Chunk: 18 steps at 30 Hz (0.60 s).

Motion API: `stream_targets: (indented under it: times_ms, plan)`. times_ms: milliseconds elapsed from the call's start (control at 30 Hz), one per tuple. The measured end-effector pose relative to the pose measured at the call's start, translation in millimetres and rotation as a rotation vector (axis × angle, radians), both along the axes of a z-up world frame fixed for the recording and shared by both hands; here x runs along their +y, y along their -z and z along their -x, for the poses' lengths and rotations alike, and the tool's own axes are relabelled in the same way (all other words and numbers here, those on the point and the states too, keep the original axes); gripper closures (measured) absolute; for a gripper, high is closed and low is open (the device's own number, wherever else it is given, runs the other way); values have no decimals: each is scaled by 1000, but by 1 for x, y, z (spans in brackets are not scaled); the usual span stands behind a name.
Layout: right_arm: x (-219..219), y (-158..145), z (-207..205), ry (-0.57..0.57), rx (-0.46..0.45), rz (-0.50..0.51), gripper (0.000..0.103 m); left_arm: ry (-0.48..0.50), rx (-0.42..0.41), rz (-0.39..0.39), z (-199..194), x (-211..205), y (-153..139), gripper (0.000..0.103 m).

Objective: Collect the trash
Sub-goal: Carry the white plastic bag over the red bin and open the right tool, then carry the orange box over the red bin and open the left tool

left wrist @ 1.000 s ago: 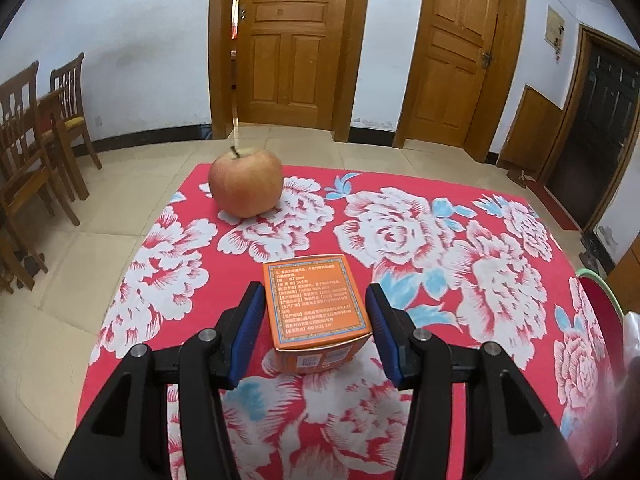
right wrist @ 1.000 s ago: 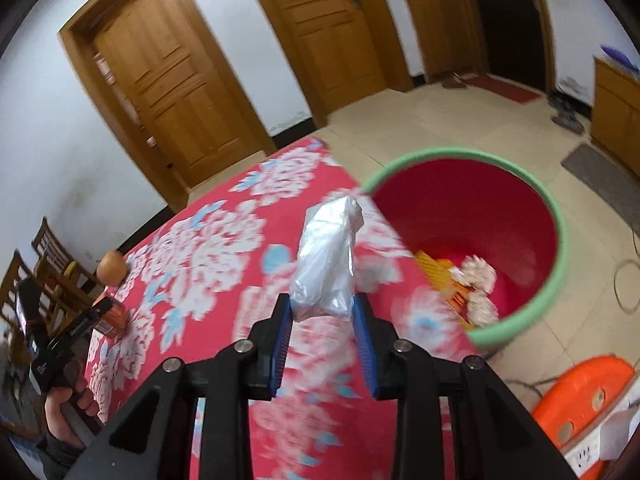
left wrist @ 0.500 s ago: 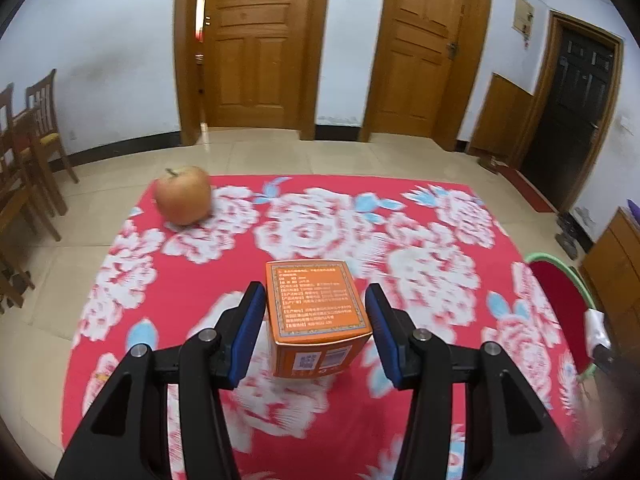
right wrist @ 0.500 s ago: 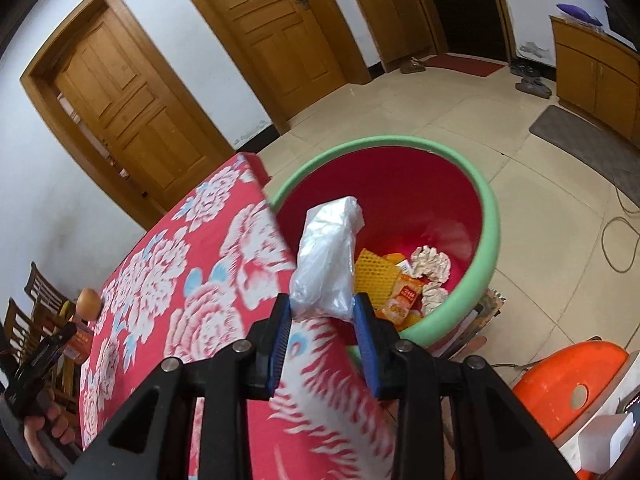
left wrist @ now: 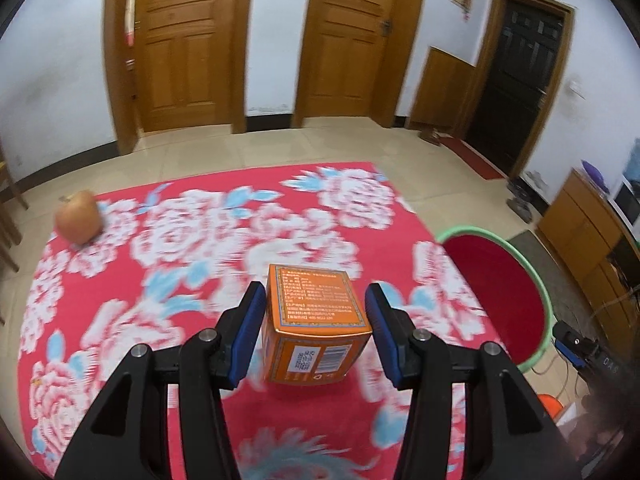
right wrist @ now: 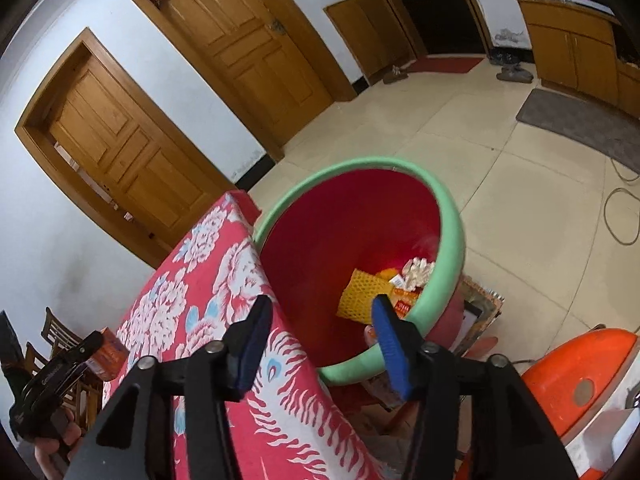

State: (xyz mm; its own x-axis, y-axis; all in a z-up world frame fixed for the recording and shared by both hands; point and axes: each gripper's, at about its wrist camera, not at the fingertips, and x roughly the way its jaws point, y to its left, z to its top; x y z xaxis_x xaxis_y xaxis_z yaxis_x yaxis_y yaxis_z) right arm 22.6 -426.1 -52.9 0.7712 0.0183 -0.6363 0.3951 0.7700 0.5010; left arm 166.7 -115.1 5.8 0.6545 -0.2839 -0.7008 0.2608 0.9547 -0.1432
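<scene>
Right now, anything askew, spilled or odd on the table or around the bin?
Nothing spilled. The orange box sits slightly skewed between the left gripper fingers, which flank it. The trash lies inside the red bin, beside the table. One oddity: a whole apple near the table's far corner, not obviously trash.

My left gripper and right gripper: black angular frames, blue finger pads, silver screws.

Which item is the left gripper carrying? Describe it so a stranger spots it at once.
Start at the red floral tablecloth. Above its near half, between the left gripper's blue jaws, is an orange box. Unlike the round apple at the far corner, it is square-edged, printed with text and a barcode.
</scene>
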Motion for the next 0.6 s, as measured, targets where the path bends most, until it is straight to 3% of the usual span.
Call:
stream_targets:
  times_ms: [167, 600]
  plan:
    - [-10, -8, 14, 68, -30, 10, 39, 84, 25, 7, 1, -41, 5, 50]
    - [-44, 13, 37, 167, -7, -18, 36, 301, 15, 10, 0, -141, 14, 50]
